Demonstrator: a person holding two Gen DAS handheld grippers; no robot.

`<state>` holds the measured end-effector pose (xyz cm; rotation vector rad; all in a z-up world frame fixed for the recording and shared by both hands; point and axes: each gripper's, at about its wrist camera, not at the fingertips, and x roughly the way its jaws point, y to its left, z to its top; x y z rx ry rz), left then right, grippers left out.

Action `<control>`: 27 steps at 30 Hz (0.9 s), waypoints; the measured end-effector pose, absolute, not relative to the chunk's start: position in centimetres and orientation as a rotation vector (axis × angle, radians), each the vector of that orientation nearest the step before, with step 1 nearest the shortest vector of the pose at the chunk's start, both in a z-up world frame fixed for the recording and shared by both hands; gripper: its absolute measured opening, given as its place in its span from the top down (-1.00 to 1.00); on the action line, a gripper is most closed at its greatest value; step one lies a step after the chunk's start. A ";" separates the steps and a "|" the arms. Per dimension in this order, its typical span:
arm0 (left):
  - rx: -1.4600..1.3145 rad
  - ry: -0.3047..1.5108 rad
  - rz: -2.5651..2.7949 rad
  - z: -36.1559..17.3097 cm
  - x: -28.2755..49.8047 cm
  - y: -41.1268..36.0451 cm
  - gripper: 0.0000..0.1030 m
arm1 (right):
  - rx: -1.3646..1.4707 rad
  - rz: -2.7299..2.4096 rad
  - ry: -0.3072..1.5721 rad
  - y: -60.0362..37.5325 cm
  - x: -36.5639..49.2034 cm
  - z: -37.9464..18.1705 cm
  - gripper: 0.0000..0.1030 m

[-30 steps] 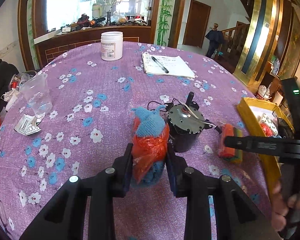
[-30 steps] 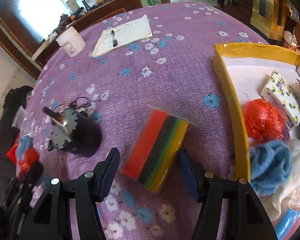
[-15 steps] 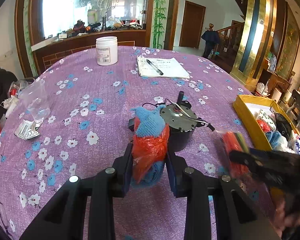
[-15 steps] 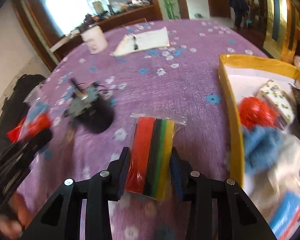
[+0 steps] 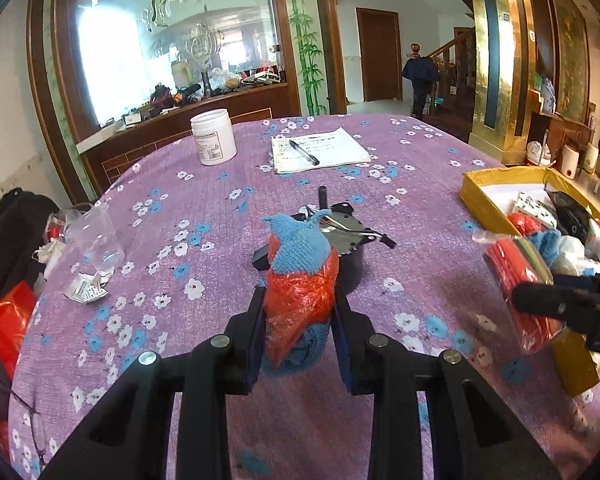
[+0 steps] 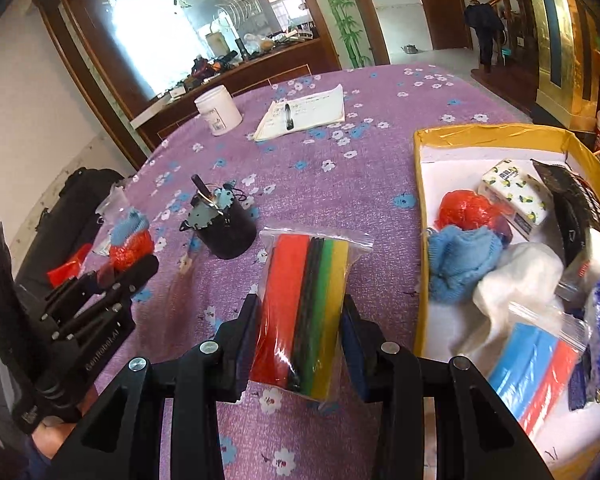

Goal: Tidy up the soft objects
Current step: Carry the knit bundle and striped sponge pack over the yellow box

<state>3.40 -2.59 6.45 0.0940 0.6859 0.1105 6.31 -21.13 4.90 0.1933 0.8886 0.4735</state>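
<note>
Our right tongs point(image 6: 300, 340) squeeze the sponge pack point(image 6: 306, 312) tight on its two flat sides, so it cannot slip out. The pack is up off the tabletop point(image 6: 340, 192) and just beside the yellow box point(image 6: 422, 240). Its long side points away from us, and its stripes run the same way — red on the left, yellow on the right.

Our left tongs point(image 5: 298, 326) are nearly closed on the knit bundle point(image 5: 300, 276), a blue woolly thing wrapped in a red bag. It stands up tall, blue tip on top, and we cannot tell if its bottom touches the tabletop.

We think both go into the box next, because other soft things already lie there — a blue cloth point(image 6: 460, 260) and a red ball point(image 6: 466, 210).

Behind the bundle sits a motor point(image 5: 346, 240). It is hard, so it likely stays. Far off lie a jar point(image 5: 213, 136) and a notepad point(image 5: 320, 155).
</note>
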 end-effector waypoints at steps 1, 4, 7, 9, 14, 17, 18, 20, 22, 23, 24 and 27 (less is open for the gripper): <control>0.098 0.686 0.110 6.5 3.3 -2.8 0.43 | 0.196 0.477 0.884 -21.3 6.1 5.0 0.18; 0.107 0.685 0.109 6.5 2.8 -3.5 0.43 | 0.205 0.486 0.877 -21.8 5.5 5.4 0.18; 0.117 0.681 0.105 6.7 2.5 -4.2 0.43 | 0.212 0.492 0.867 -22.3 5.1 5.7 0.18; 0.126 0.677 0.102 6.8 2.2 -4.8 0.43 | 0.222 0.491 0.857 -22.8 4.8 6.0 0.18; 0.148 0.665 0.085 7.2 1.8 -6.2 0.43 | 0.247 0.486 0.833 -24.3 4.3 6.6 0.18; 0.160 0.663 0.074 7.4 1.8 -7.2 0.43 | 0.263 0.479 0.822 -25.2 4.3 6.8 0.18; 0.164 0.664 0.069 7.4 1.9 -7.5 0.43 | 0.269 0.477 0.819 -25.5 4.3 6.8 0.18; 0.168 0.664 0.062 7.4 1.9 -8.0 0.43 | 0.282 0.473 0.812 -26.4 4.2 6.9 0.18; 0.167 0.663 0.050 7.6 1.7 -8.5 0.43 | 0.296 0.464 0.804 -27.3 4.2 7.1 0.18; 0.166 0.663 0.047 7.7 1.7 -8.7 0.43 | 0.302 0.460 0.800 -27.6 4.1 7.2 0.18; 0.164 0.662 0.042 7.8 1.6 -8.8 0.43 | 0.310 0.455 0.795 -28.1 4.1 7.3 0.18; 0.144 0.659 0.012 8.4 1.3 -8.9 0.43 | 0.332 0.442 0.776 -29.6 3.7 7.7 0.18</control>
